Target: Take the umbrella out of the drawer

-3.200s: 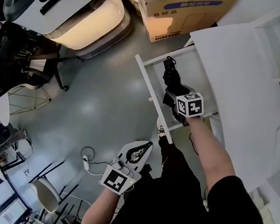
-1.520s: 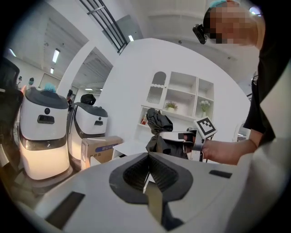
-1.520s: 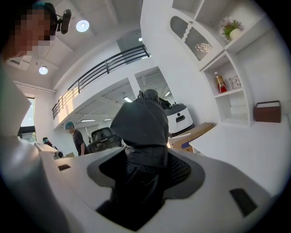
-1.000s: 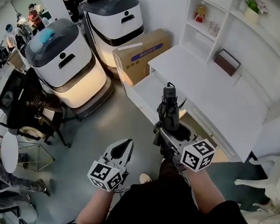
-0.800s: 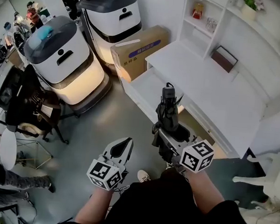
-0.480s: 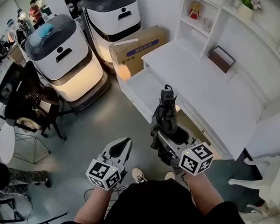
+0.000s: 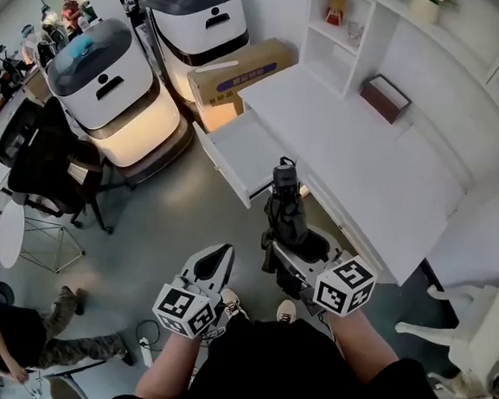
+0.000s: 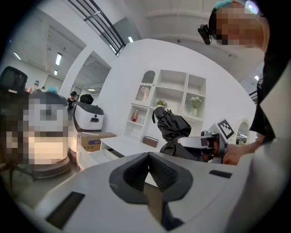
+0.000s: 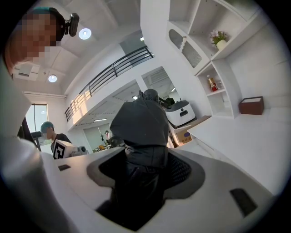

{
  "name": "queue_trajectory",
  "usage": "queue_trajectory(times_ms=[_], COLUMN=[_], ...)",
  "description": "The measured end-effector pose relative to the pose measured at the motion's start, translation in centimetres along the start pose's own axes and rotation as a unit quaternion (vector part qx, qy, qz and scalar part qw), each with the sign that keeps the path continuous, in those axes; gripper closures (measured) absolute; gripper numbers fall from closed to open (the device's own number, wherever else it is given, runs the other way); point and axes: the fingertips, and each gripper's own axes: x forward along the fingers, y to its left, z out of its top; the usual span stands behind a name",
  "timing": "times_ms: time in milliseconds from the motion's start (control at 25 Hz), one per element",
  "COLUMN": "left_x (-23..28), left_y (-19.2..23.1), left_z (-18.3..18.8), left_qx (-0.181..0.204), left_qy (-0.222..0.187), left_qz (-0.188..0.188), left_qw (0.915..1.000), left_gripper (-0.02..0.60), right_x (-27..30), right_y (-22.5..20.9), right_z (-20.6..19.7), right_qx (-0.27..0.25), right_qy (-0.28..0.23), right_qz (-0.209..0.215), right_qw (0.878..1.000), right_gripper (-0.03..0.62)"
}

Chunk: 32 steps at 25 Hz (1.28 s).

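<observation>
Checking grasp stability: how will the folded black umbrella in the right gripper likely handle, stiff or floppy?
The umbrella is probably stiff along its length: it stands upright above the right gripper without drooping. Its loose fabric folds bulge, so the surface likely squashes and may slip a little.

No wording is legible. The cardboard box (image 7: pixel 240 69) beside the bench (image 7: pixel 357 156) carries a blue printed band, too small to read. The right claw (image 7: pixel 283 246) has a cube showing only square markers.

Bare floor (image 7: pixel 189 199) beside the open drawer (image 7: pixel 241 146), cardboard box (image 7: pixel 235 67) and 2 white machines (image 7: pixel 112 78) beyond, desk (image 7: pixel 350 142) alongside
</observation>
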Motion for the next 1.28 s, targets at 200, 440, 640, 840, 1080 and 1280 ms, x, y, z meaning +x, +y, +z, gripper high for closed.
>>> queue_trajectory(times_ms=[200,440,640,840,1080,1280], left_x=[0.0,0.3,0.3,0.1,-0.1,-0.5], left_y=[-2.6,-5.2,-6.9,-8.0,-8.4,-8.8], left_z=[-1.7,-3.0,-3.4,-3.4,-2.9,-3.2], left_qx=[-0.007,-0.008,-0.004,0.003,0.01,0.014], left_qy=[-0.001,0.001,0.002,0.003,0.007,0.01], left_qz=[0.014,0.023,0.023,0.018,0.013,0.01], left_qw=[0.9999,0.9997,0.9997,0.9998,0.9999,0.9998], left_gripper=[0.575,0.575,0.577,0.577,0.577,0.577], right_x=[-2.4,-4.7,-6.0,-7.0,-7.2,-7.4], right_y=[-0.2,-0.7,-0.9,-0.6,-0.1,0.0], right_z=[-1.2,-2.1,-2.3,-2.5,-2.3,-2.7], right_qx=[0.0,0.0,-0.002,-0.002,-0.009,-0.004], right_qy=[0.009,0.016,0.015,0.012,0.01,0.009], right_qz=[0.018,0.032,0.036,0.037,0.037,0.036], right_qw=[1.0,0.999,0.999,0.999,0.999,0.999], right_gripper=[0.339,0.339,0.339,0.339,0.339,0.339])
